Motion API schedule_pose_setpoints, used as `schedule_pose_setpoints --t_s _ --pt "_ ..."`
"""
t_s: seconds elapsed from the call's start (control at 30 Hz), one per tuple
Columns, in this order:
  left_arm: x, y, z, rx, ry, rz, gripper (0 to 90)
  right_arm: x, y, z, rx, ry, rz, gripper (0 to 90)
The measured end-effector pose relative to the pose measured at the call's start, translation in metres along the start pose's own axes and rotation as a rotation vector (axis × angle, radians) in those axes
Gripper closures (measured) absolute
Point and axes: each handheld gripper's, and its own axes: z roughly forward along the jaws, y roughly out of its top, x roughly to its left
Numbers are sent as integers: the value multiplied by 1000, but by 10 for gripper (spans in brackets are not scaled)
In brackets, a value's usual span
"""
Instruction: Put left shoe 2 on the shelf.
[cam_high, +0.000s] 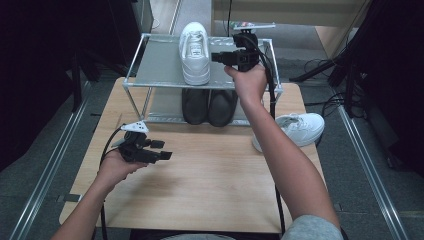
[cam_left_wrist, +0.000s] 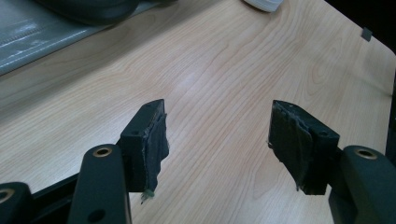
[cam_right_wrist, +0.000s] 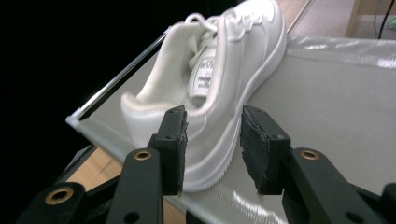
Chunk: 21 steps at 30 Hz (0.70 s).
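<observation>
Wooden table (cam_high: 200, 190) is filling the middle of the high view, with a metal shoe rack (cam_high: 155, 65) standing at its far edge. On the rack's top shelf, upper centre of the frame, a white sneaker (cam_high: 195, 50) is lying. The right gripper (cam_high: 217, 57) is hovering just beside it, jaws apart, not pressing on the shoe. The left gripper (cam_high: 167, 155) is waiting lower left above bare wood, jaws standing wide with nothing between. A pair of black shoes (cam_high: 209, 105) is sitting on the lower shelf, and a second white sneaker (cam_high: 300, 127) is lying at the right edge.
</observation>
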Motion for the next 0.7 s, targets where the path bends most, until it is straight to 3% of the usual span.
schedule_pose_setpoints --t_s 0.33,0.7 --pt "4 9 9 0 -33 -7 374 -3 -42 -13 21 57 -41 604" --pt "8 18 18 26 -43 0 378 -1 -89 -22 74 115 -135 570"
